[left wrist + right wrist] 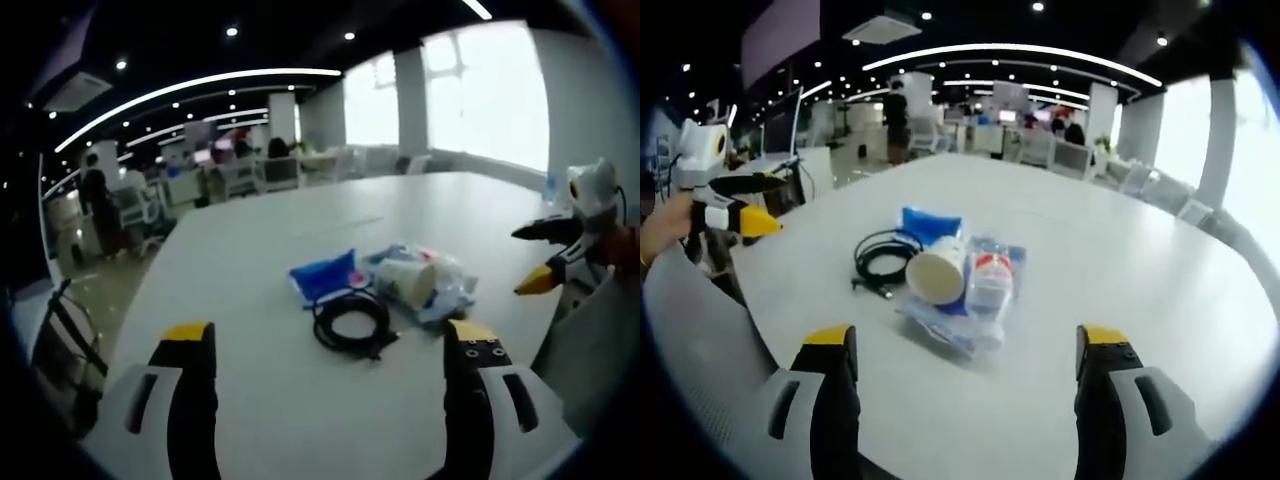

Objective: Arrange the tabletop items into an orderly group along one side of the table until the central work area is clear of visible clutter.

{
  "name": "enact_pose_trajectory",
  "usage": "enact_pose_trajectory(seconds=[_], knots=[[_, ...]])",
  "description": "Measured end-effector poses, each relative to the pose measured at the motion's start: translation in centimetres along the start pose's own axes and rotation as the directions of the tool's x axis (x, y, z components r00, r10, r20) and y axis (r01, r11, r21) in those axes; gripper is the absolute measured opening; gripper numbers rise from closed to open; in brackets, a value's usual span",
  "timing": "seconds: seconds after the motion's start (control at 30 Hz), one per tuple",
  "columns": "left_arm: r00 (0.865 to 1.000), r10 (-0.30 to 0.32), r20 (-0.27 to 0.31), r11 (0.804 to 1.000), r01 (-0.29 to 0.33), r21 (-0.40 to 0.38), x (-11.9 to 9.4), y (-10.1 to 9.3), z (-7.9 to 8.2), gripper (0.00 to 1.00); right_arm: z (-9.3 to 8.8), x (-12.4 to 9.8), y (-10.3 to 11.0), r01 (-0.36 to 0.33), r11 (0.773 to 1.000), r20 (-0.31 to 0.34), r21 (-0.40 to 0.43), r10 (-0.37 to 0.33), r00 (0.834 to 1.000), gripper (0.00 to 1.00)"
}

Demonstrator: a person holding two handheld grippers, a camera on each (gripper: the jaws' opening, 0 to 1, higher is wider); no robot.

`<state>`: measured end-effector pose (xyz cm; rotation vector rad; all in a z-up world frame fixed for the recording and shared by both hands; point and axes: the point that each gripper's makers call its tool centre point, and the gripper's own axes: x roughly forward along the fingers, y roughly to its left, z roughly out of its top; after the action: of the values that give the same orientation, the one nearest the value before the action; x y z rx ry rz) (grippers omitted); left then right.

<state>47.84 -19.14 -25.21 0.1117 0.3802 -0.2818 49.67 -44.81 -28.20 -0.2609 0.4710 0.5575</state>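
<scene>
Table (pixel 300 420): I judge the tidying barely begun; its middle holds one loose huddle of items, none set along an edge.
Plastic bag (pixel 985 310): clear, lying flat, a small bottle (pixel 990 280) seemingly inside.
Blue pouch (pixel 322 275): just beside the bag.
Black cable (pixel 350 322): coiled, touching the pouch.
Paper cup (pixel 935 270): on its side against the bag, apparently empty.
Left gripper (pixel 330 345): jaws apart, nothing held.
Right gripper (pixel 965 345): jaws apart, nothing held.

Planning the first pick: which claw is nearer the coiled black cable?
Left, by a modest margin as far as I can judge. The left claw faces the black cable directly; from the right claw, the cable lies behind the paper cup.
</scene>
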Motion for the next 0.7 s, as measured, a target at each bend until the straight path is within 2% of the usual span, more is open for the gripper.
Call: enact_pose_trajectory(seconds=[0.07,0.2,0.53,0.7], knots=[[1.0,-0.004,0.001,1.0,0.004,0.004,0.0,-0.1,0.0,0.91,0.5,0.0,0.2,-0.008,1.0,0.014,-0.018,0.008,1.0,0.84],[1.0,-0.002,0.004,1.0,0.002,0.007,-0.1,0.0,0.1,0.91,1.8,0.4,0.4,-0.021,0.999,0.05,-0.048,0.023,0.998,0.84],[1.0,0.004,0.002,1.0,-0.004,0.007,-0.2,0.2,0.0,0.9,3.3,2.6,1.0,-0.069,0.991,0.04,-0.112,0.074,0.996,0.81],[1.0,0.006,-0.005,1.0,-0.006,0.003,-0.2,0.3,-0.1,0.9,3.8,4.1,1.3,-0.118,0.99,0.028,-0.083,0.12,0.992,0.81]])
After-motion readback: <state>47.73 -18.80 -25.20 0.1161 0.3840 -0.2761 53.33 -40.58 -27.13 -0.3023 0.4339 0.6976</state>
